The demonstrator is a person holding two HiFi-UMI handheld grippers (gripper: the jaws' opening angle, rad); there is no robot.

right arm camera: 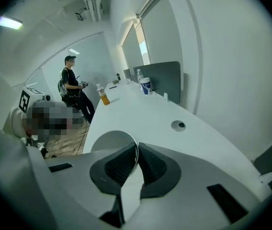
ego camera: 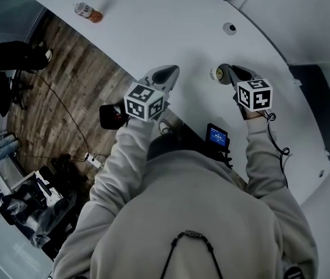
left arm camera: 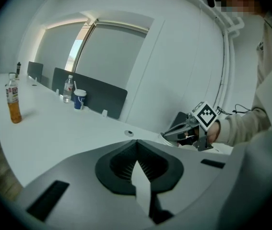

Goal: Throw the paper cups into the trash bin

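Right gripper view: the jaws of the right gripper (right arm camera: 136,150) are clenched on the wall of a white paper cup (right arm camera: 109,145), one jaw inside the rim and one outside. The cup hangs off the left of the jaw tips, mouth turned up toward the holder. In the head view the same cup (ego camera: 216,73) sits at the tip of the right gripper (ego camera: 223,73), clear of the white desk (ego camera: 170,22) and between the two hands.

The left gripper (left arm camera: 136,145) has its jaws pressed together on nothing, and it hovers over the desk's near edge just beside its partner.

A second, blue paper cup (right arm camera: 146,86) stands far along the desk against a grey divider (right arm camera: 164,78), beside a water bottle (right arm camera: 139,75) and well apart from both grippers. A bottle of orange drink (right arm camera: 103,95) stands alone nearer the desk's edge.

The drop turns on where the bin lies, and no view shows one for certain. A dark shape (ego camera: 113,115) low beside the left gripper, at the desk's edge, may be it, though that cannot be told. If so, the held cup must travel left and down across the frame. The empty left hand looks free for the blue cup.
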